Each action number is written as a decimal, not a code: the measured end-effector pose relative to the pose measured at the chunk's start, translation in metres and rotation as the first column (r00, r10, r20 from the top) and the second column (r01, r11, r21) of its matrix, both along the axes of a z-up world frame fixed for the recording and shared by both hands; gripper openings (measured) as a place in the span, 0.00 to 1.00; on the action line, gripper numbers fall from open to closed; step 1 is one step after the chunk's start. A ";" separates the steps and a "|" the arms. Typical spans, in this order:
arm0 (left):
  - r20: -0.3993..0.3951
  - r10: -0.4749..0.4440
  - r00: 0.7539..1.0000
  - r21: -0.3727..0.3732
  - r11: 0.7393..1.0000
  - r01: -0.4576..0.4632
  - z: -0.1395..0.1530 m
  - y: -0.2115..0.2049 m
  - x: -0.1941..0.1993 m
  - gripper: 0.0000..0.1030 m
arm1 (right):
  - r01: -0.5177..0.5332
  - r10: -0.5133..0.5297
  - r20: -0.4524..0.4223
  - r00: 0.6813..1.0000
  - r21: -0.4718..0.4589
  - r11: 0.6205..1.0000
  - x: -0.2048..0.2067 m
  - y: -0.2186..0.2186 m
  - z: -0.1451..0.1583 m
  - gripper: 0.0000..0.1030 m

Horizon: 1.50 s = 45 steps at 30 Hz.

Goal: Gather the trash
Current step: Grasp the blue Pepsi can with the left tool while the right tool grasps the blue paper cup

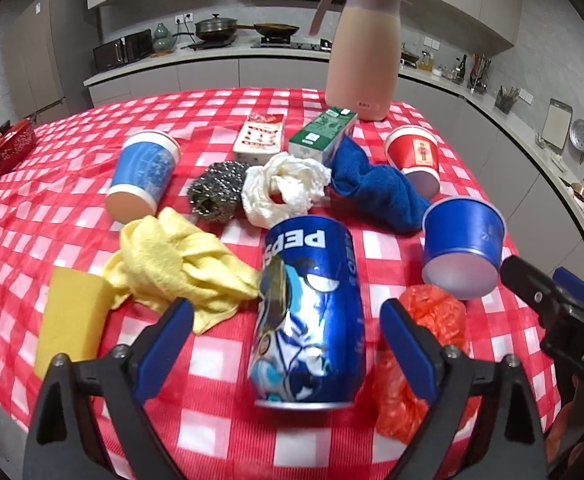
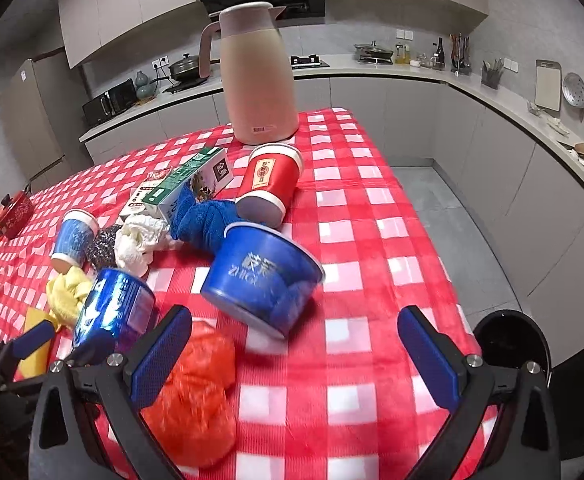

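In the left wrist view, the left gripper (image 1: pixel 288 320) fills the bottom of the frame with its jaws spread wide, and a blue Pepsi can (image 1: pixel 309 312) lies on its side between them, untouched by either blue pad. A crumpled orange plastic bag (image 1: pixel 423 344) sits at lower right, just beside the right-hand pad, and a yellow cloth (image 1: pixel 180 268) and a yellow sponge (image 1: pixel 72 328) lie at lower left. In mid-frame are a steel scourer (image 1: pixel 216 192), a wad of white tissue (image 1: pixel 288 188) and a blue towel (image 1: pixel 375 192), all on the red-checked tabletop (image 1: pixel 52 216).

In the right wrist view, the right gripper (image 2: pixel 293 354) stands wide open and holds nothing. A tipped blue paper bowl (image 2: pixel 262 280) lies at frame centre above the jaws, with a fallen red paper cup (image 2: pixel 270 184) behind it and a pink jug (image 2: pixel 258 76) upright at the top. A black bin (image 2: pixel 511 344) shows at lower right, off the tabletop's edge.
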<state>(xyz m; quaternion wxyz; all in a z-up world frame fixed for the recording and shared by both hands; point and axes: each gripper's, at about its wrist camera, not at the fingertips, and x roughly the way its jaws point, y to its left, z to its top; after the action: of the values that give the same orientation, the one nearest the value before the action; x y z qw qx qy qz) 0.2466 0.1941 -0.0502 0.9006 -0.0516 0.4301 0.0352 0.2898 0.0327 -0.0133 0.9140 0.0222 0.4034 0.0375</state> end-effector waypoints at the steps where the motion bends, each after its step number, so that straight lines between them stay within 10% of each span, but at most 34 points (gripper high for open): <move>1: -0.006 -0.005 1.000 -0.005 1.000 0.005 -0.003 0.000 0.003 0.87 | 0.001 -0.001 -0.003 1.000 0.003 1.000 0.003 0.001 -0.001 1.00; 16: 0.043 -0.077 0.996 -0.067 0.995 0.079 -0.011 0.002 0.018 0.52 | 0.020 -0.017 -0.053 0.998 0.051 0.998 0.044 0.010 -0.023 1.00; 45: 0.000 -0.045 0.999 -0.082 0.996 0.045 -0.025 0.004 0.014 0.58 | 0.004 0.000 -0.040 0.999 0.106 0.994 0.020 -0.022 -0.030 0.88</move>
<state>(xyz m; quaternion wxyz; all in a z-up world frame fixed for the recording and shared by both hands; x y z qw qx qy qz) 0.2607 0.1976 -0.0756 0.8979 -0.0789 0.4330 -0.0026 0.3098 0.0108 -0.0430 0.9033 0.0719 0.4189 0.0575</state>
